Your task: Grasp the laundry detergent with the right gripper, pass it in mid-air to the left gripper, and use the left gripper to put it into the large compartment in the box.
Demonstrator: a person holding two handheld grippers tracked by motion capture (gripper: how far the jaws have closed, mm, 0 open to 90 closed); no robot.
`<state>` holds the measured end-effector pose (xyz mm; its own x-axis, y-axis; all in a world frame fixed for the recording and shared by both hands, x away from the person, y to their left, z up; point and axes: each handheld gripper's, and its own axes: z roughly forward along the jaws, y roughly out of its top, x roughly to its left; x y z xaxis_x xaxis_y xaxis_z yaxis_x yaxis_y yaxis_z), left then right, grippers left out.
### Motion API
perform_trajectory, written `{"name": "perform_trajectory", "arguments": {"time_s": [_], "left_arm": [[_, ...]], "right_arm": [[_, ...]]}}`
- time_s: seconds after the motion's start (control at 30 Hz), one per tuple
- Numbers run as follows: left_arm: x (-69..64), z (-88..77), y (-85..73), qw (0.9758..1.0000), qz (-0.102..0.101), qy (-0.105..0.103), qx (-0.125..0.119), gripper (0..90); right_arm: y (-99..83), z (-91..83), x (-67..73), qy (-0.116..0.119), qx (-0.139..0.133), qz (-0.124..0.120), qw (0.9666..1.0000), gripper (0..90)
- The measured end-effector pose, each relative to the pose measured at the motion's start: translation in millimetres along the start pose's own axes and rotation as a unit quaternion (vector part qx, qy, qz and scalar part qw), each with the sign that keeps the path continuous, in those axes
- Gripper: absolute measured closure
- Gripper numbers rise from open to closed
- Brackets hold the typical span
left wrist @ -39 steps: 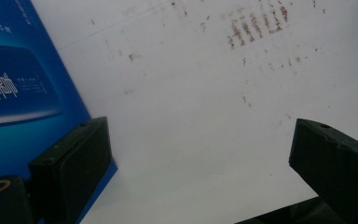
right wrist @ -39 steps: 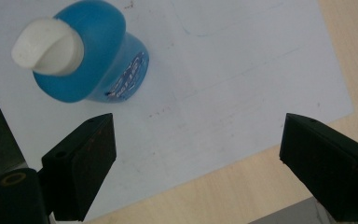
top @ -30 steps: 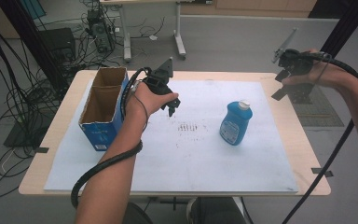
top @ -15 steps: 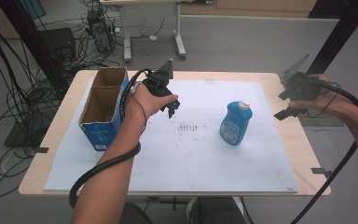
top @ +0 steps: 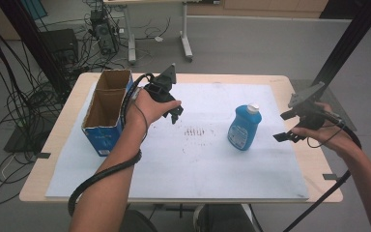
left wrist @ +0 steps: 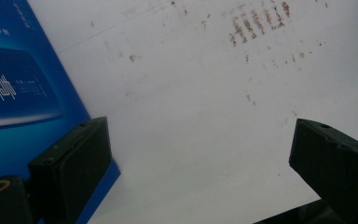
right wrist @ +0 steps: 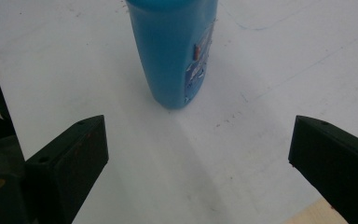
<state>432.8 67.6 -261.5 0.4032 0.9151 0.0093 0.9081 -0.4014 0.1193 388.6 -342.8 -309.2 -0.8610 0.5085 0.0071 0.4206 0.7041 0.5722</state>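
A: Start nearest the person. What is the right gripper (top: pixel 290 126) doing?

B: It hangs over the right edge of the white paper sheet (top: pixel 183 159), jaws spread wide and just been opening, with nothing between them. In the right gripper view the upright blue plastic bottle with a white cap (right wrist: pixel 177 46) stands straight ahead of the jaws, apart from them.

A: So where does that bottle sit on the table?

B: Right of centre on the sheet, upright, to the left of the right gripper and well apart from the open blue cardboard box (top: pixel 105 113) at the far left.

A: And the left gripper (top: pixel 174 112)?

B: It hovers just right of the box, jaws released and empty; the left gripper view has the box's blue side beside its left jaw.

A: Which step is this, then?

B: I judge it the approach to grasp the bottle. Next, the right gripper should move left, bracket the bottle's body, and close without tipping it.
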Motion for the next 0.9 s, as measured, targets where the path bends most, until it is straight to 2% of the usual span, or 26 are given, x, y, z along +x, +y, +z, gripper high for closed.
{"name": "perform_trajectory", "arguments": {"time_s": [0.27, 0.47, 0.8, 0.9], "left_arm": [[3.8, 3.5, -4.9, 1.0000, -0.003, -0.001, 0.000, 6.1], [5.4, 5.2, -6.7, 1.0000, -0.004, -0.001, 0.002, 6.1], [3.6, 8.9, -6.0, 1.0000, -0.002, 0.000, 0.002, 6.1], [3.1, 9.8, -5.8, 1.0000, -0.001, 0.000, 0.002, 6.1]], "right_arm": [[-2.8, 23.4, 14.1, -0.018, -0.039, 0.007, 0.9990, 4.5], [-5.3, 38.9, 20.4, -0.025, -0.056, 0.014, 0.9980, 4.1], [-6.0, 61.3, 31.6, -0.050, -0.103, 0.033, 0.9928, 3.6], [-6.1, 66.6, 34.5, -0.059, -0.120, 0.037, 0.9903, 3.4]]}}
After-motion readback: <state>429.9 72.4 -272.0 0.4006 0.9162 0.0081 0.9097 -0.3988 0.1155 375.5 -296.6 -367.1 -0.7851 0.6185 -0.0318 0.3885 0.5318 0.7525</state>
